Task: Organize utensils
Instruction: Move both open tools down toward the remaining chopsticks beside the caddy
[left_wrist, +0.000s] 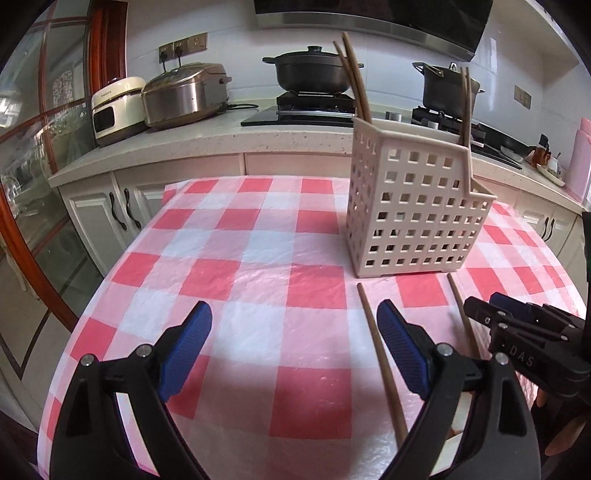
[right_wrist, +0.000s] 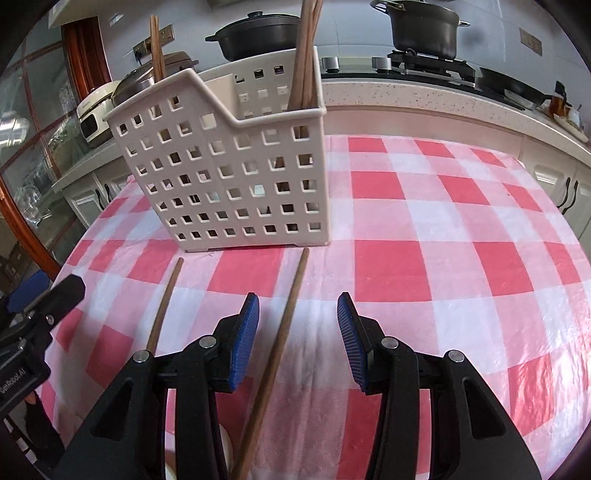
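Note:
A cream perforated utensil holder (left_wrist: 417, 206) (right_wrist: 229, 173) stands on the red-and-white checked tablecloth (left_wrist: 229, 266). Wooden chopsticks stand in it at its left end (left_wrist: 352, 79) (right_wrist: 157, 48) and its right end (left_wrist: 466, 107) (right_wrist: 306, 55). Two loose chopsticks lie on the cloth in front of it: one (left_wrist: 380, 354) (right_wrist: 164, 306) and another (left_wrist: 463, 321) (right_wrist: 279, 350). My left gripper (left_wrist: 293, 350) is open and empty, just left of the first chopstick. My right gripper (right_wrist: 298, 339) (left_wrist: 517, 332) is open, low over the cloth, with the second chopstick lying between its fingers.
Behind the table runs a kitchen counter (left_wrist: 258, 136) with a rice cooker (left_wrist: 184, 94), a white appliance (left_wrist: 116, 107) and two black pots on a hob (left_wrist: 314, 70) (right_wrist: 424, 26). White cabinets (left_wrist: 122, 210) stand below. A glass door with a wooden frame (left_wrist: 33, 184) is at left.

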